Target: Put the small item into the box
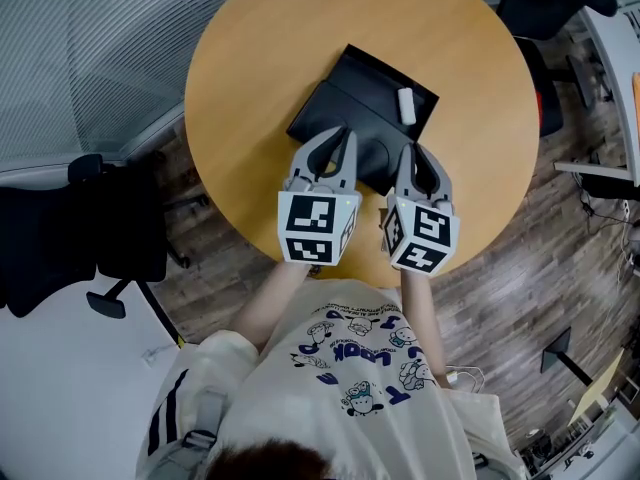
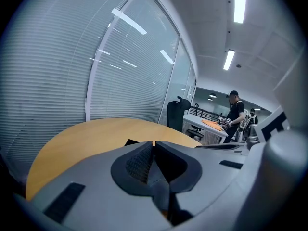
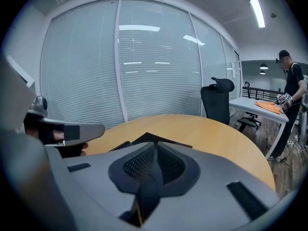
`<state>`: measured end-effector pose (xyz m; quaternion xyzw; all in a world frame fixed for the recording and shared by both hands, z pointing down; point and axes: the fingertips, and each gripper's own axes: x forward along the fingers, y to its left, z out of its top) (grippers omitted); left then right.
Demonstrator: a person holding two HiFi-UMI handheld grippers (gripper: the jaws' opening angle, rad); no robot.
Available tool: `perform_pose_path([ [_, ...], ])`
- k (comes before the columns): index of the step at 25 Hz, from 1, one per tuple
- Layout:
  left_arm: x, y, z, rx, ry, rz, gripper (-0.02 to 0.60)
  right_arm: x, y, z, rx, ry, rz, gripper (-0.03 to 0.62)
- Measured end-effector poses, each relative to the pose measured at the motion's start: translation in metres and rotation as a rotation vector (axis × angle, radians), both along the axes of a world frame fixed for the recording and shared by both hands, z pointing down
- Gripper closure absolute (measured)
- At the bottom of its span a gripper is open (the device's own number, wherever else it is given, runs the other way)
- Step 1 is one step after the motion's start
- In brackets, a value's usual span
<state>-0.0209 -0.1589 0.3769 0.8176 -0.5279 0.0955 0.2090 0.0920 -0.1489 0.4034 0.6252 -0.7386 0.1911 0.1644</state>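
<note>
Setting: round light-wood table (image 1: 250,58) seen from above, pale slatted blinds behind glass (image 1: 90,48) to the left, grey-brown plank floor (image 1: 520,258) to the right.
Far left: black swivel office chair (image 1: 60,238) parked off the table's edge, unoccupied.
Left gripper: grey two-jaw gripper with a marker cube (image 1: 341,133), held over the near left part of the box; jaws pressed together (image 2: 154,142), nothing between them.
Box: shallow black square box (image 1: 365,73) lying open at the middle of the table, one corner pointing away from the person; a black corner of it peeking over the jaw tips in the left gripper view (image 2: 131,142) and in the right gripper view (image 3: 144,137).
Small item: short white capsule-shaped piece (image 1: 406,103) lying inside the box, close to its right-hand wall, apart from both grippers.
Right gripper: matching grey gripper with a marker cube (image 1: 414,150), just beside the left one, tips over the box's near right edge; jaws fully closed (image 3: 155,144), gripping nothing.
Foreground: cream T-shirt with blue cartoon print (image 1: 350,368), bare forearms reaching to both grippers.
Background: dark-clad person in a cap (image 3: 291,81) standing at a white desk (image 3: 250,105) far across the room, beyond a second black office chair (image 3: 219,102).
</note>
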Motion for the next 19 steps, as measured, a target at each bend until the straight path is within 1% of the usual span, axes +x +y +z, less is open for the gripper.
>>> perform_pose_path([
  [11,0.003,0.012,-0.011,0.026,0.001,0.011,0.551,-0.001,0.013,-0.012,0.026,0.001,0.002,0.553],
  [19,0.006,0.013,-0.02,0.043,-0.011,0.016,0.551,0.001,0.016,-0.021,0.042,0.001,0.004,0.553],
])
